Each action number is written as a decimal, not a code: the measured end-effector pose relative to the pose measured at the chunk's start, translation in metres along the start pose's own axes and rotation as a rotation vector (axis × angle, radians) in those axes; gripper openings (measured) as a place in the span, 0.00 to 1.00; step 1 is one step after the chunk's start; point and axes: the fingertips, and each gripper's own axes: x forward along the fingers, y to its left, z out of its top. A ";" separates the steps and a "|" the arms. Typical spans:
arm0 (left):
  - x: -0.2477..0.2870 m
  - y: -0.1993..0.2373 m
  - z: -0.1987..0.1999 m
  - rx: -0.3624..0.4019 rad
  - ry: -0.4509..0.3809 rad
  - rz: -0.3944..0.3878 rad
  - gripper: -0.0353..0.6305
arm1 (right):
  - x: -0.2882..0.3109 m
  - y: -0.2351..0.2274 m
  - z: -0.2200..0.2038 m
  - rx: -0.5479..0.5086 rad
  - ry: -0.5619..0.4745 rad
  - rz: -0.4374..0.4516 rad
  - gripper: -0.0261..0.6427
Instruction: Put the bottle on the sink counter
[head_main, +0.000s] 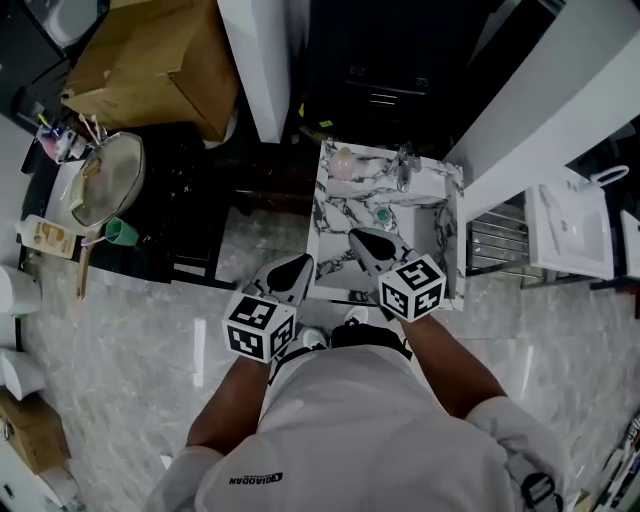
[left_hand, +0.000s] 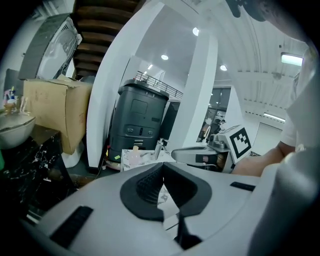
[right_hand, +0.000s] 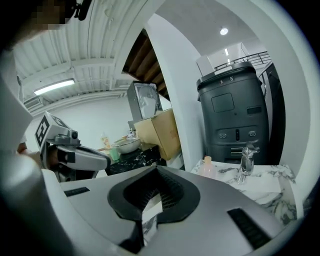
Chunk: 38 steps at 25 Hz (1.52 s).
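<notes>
A small pink bottle (head_main: 343, 160) stands upright at the back left corner of the marble sink counter (head_main: 330, 215), left of the chrome faucet (head_main: 405, 165). The same bottle (right_hand: 207, 166) shows ahead of my right gripper, and the left gripper view shows the bottle (left_hand: 134, 156) too. My left gripper (head_main: 303, 262) hovers at the counter's near left edge, shut and empty. Over the basin's near side my right gripper (head_main: 356, 236) is held, also shut with nothing between its jaws. Both are well short of the bottle.
A tall dark grey cabinet (right_hand: 232, 117) stands behind the counter, with a white column (head_main: 260, 60) to its left. Further left are a cardboard box (head_main: 150, 60) and a black table with a bowl (head_main: 105, 178) and a green cup (head_main: 120, 232). Another white sink (head_main: 570, 225) stands at right.
</notes>
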 end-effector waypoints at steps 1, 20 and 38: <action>-0.004 -0.004 0.000 0.008 -0.002 -0.008 0.07 | -0.008 0.005 -0.001 0.007 -0.008 -0.006 0.10; -0.050 -0.066 -0.007 0.078 -0.037 -0.071 0.07 | -0.103 0.060 -0.001 0.033 -0.121 -0.010 0.10; -0.040 -0.188 -0.027 0.088 -0.025 -0.078 0.07 | -0.240 0.053 -0.030 0.033 -0.131 -0.010 0.10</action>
